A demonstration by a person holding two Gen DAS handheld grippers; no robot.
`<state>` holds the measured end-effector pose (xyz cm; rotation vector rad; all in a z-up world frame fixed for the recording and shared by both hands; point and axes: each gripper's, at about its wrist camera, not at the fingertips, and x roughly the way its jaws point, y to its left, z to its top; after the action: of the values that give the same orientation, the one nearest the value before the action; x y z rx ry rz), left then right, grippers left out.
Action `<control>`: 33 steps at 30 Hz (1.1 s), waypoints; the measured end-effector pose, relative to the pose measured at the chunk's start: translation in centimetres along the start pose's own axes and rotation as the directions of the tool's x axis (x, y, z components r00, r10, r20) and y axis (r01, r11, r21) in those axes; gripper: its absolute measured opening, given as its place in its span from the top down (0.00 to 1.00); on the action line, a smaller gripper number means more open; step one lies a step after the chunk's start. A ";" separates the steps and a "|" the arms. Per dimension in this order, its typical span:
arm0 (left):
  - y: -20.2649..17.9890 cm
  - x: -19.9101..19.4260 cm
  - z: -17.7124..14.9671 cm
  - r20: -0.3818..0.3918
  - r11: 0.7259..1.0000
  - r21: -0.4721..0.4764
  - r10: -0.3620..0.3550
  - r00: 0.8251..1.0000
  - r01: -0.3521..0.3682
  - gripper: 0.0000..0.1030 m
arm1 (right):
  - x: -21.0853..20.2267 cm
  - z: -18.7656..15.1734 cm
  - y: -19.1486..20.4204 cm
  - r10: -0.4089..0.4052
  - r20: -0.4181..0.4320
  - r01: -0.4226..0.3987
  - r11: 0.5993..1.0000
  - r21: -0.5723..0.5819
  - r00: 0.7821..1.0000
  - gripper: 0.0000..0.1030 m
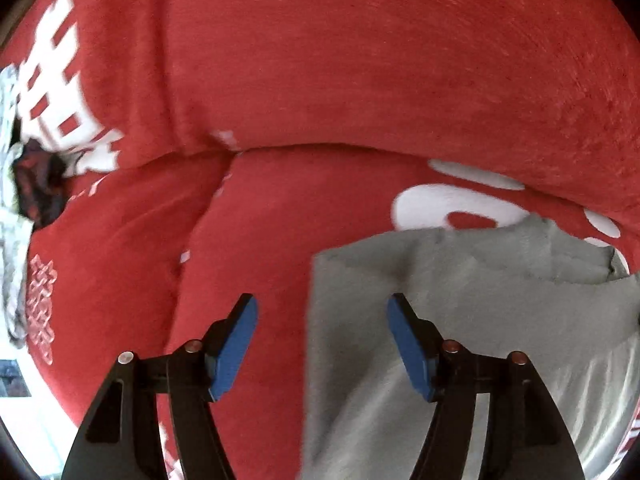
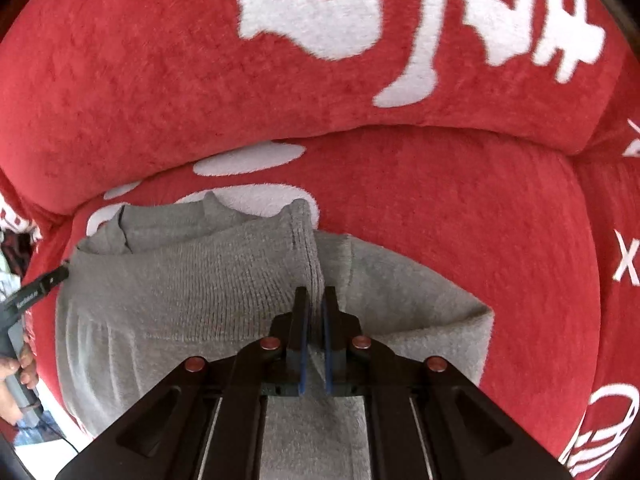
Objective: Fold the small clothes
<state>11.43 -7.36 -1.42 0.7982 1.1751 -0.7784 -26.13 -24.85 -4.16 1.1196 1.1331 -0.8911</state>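
A small grey knit garment (image 1: pixel 460 320) lies on a red plush seat (image 1: pixel 260 220). In the left wrist view my left gripper (image 1: pixel 322 300) points down and stands open over the garment's left edge, which runs between the blue pads (image 1: pixel 236 344) without touching them. In the right wrist view the garment (image 2: pixel 180 292) has a layer folded over itself. My right gripper (image 2: pixel 315 294) is shut on the ribbed edge of that folded layer, with the grey fabric pinched between its pads. The part of the garment under the gripper body is hidden.
A red backrest cushion (image 2: pixel 160 80) with large white characters rises behind the seat. A crumpled pile of white and dark cloth (image 1: pixel 12 200) lies at the seat's left end. A person's hand (image 2: pixel 16 364) shows at the left edge of the right wrist view.
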 end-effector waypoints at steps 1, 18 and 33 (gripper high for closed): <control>0.7 -0.4 -0.5 -0.012 1.000 -0.012 -0.018 1.000 0.018 0.34 | -0.3 -0.1 -0.3 0.004 -0.001 -0.004 1.000 0.016 1.000 0.93; 4.9 -3.5 -14.8 -0.211 0.959 -0.220 -0.227 0.951 0.180 0.34 | -6.9 -14.4 -6.6 0.169 -0.123 -0.134 0.958 0.252 0.978 0.55; 5.3 -3.0 -18.6 -0.237 0.979 -0.198 -0.092 0.967 0.045 0.33 | -4.9 -18.1 -5.5 0.043 -0.235 -0.016 0.993 0.117 0.971 0.94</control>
<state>6.53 11.57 -1.45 0.7096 1.4830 -0.6233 -36.49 -8.53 -1.39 1.3619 1.2688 -0.8224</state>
